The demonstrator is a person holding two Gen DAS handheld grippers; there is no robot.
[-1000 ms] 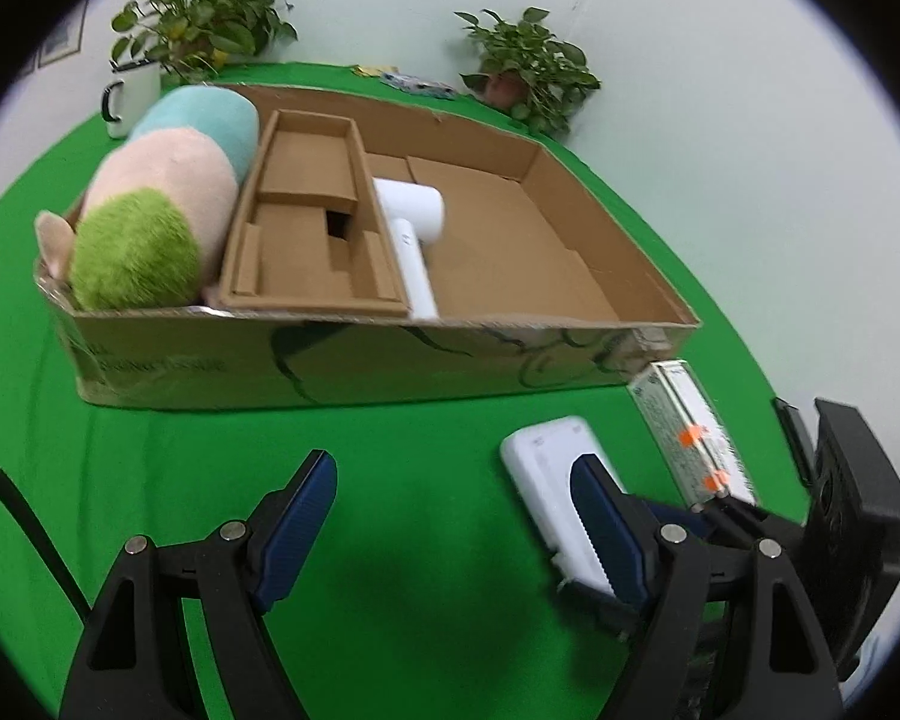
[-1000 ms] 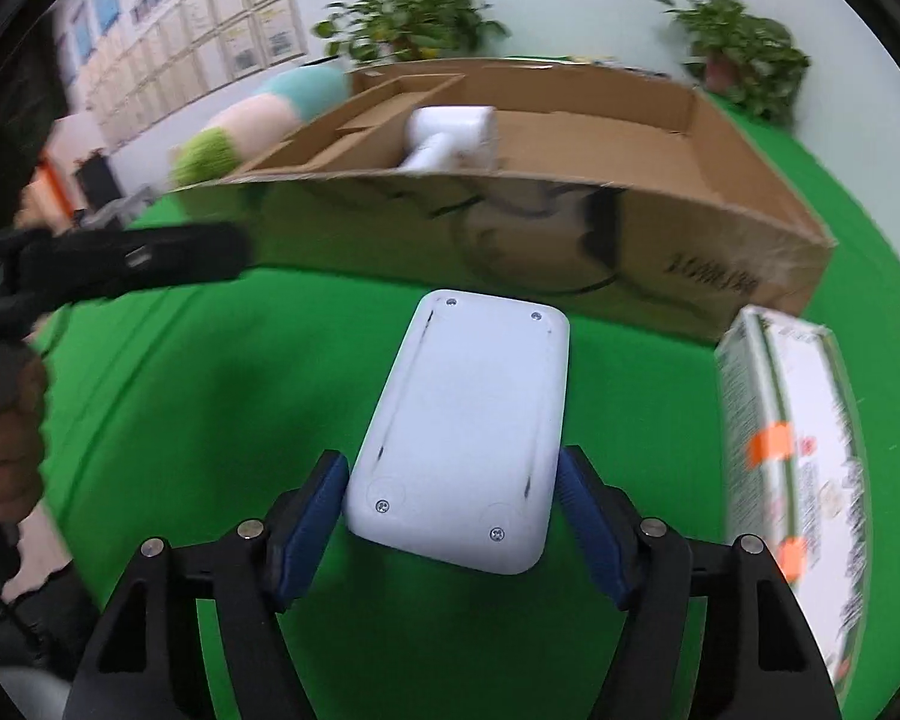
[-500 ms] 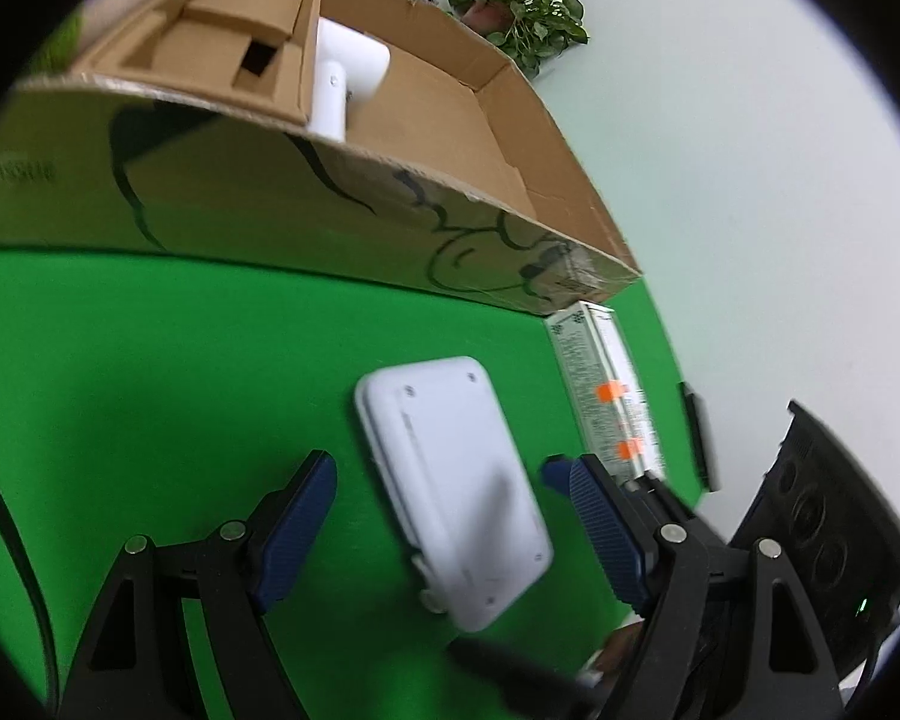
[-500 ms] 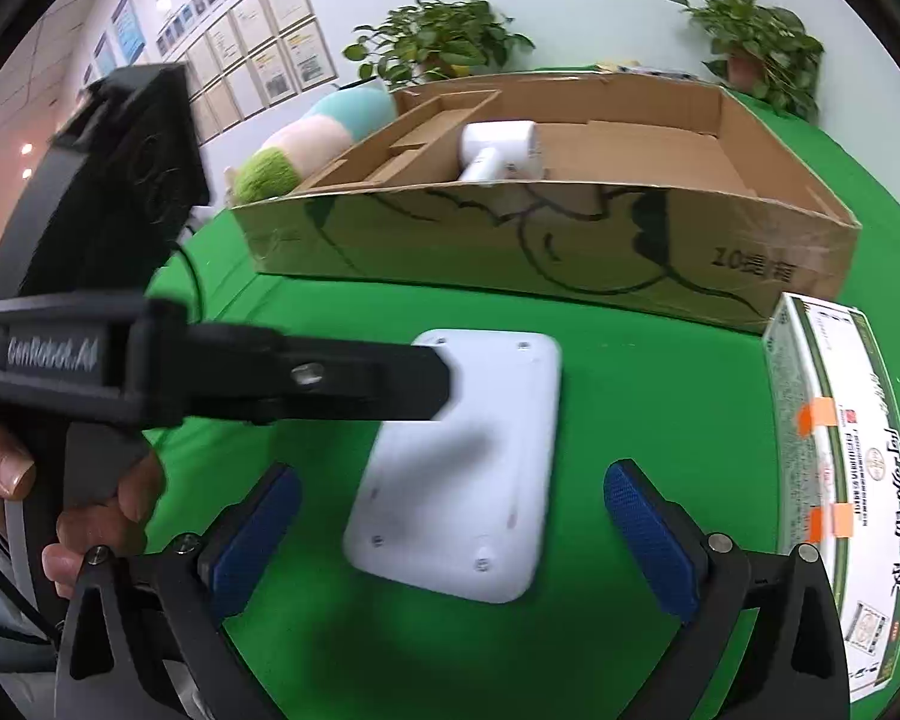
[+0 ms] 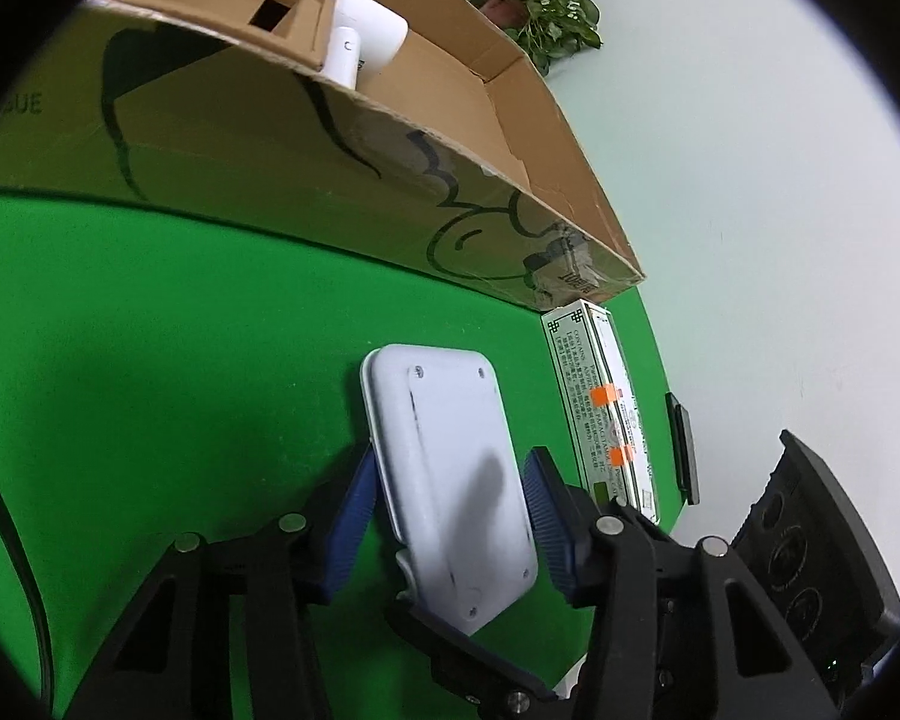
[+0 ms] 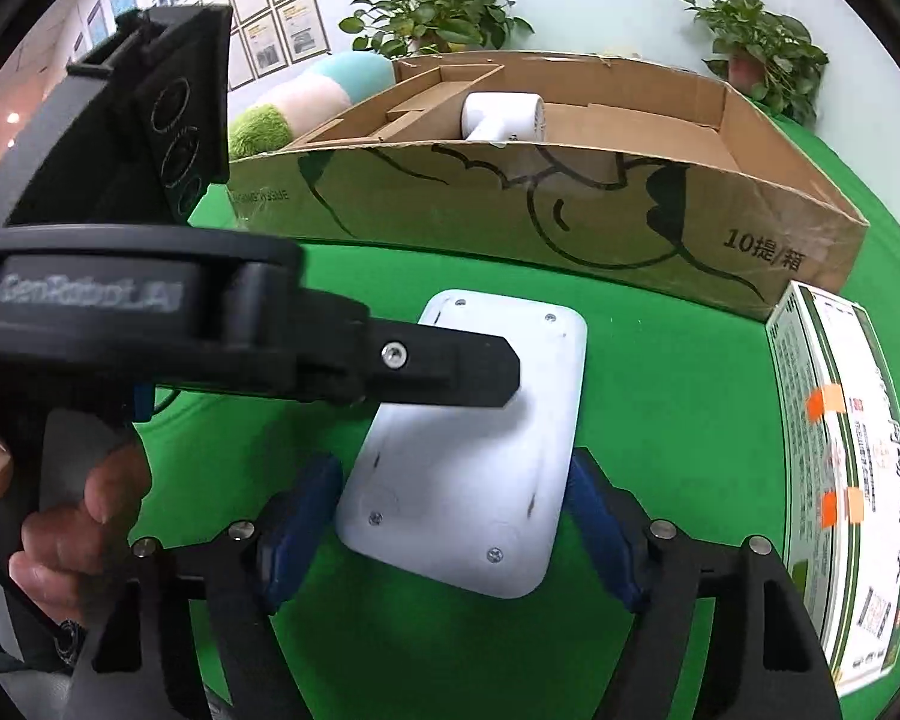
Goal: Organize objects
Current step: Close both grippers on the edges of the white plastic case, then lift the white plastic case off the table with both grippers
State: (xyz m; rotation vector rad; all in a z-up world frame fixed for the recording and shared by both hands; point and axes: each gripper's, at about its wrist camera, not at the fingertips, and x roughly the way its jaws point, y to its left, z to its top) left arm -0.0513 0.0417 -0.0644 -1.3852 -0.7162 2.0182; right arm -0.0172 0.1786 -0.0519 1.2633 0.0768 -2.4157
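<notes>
A flat white device point(image 5: 444, 456) lies screw side up on the green table point(image 5: 150, 360), in front of a long cardboard box point(image 5: 390, 114). My left gripper point(image 5: 450, 468) straddles the device and its jaws are closing, with the blue pads point(image 5: 357, 498) against the long sides. My right gripper point(image 6: 450, 474) straddles the same white device point(image 6: 480, 516) from the near end. Its jaws are closing too, with pads point(image 6: 588, 504) at both edges. One left gripper finger point(image 6: 450, 369) crosses over the device and casts a shadow on it.
The cardboard box point(image 6: 510, 228) holds a white hair dryer point(image 6: 504, 111), a cardboard insert and a plush toy point(image 6: 306, 102). A green-and-white carton point(image 6: 828, 450) lies to the right. Potted plants point(image 6: 432, 12) stand behind. A hand point(image 6: 60, 516) holds the left gripper.
My left gripper sank and rolled toward the white device, and its jaws narrowed around it. The right jaws spread wide, then narrowed onto it again. The device stayed put.
</notes>
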